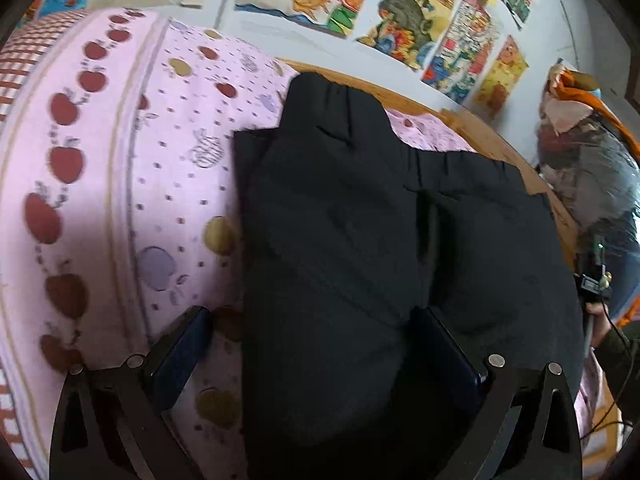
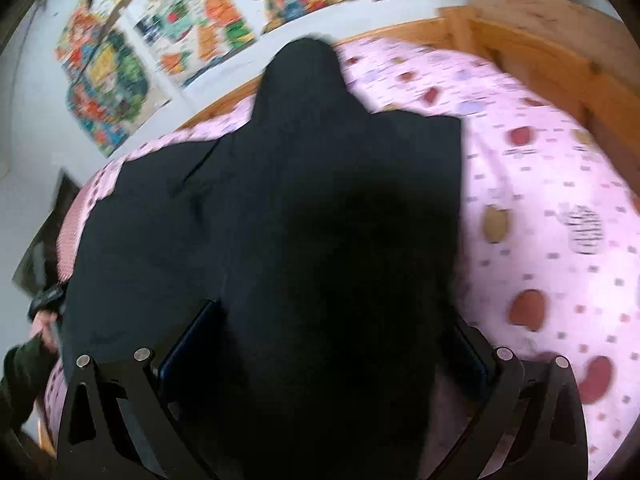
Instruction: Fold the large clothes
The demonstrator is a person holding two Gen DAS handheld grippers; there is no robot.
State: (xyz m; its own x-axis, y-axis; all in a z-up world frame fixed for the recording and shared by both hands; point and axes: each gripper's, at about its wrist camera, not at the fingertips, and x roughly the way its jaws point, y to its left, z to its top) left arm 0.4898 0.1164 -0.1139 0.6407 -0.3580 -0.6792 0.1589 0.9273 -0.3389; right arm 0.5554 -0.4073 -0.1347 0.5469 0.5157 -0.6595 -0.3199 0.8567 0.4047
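Lying flat: black jacket (image 1: 360,240), puffy.

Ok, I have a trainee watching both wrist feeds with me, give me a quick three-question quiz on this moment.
1. True or false: the black garment lies on a pink apple-print bedsheet.
2. Multiple choice: what covers the wall behind the bed? A) bare paint only B) colourful posters C) a mirror
3. Short answer: how do the jaws of the left gripper and right gripper stand?

Key:
1. True.
2. B.
3. Both open, fingers spread to either side of dark cloth.
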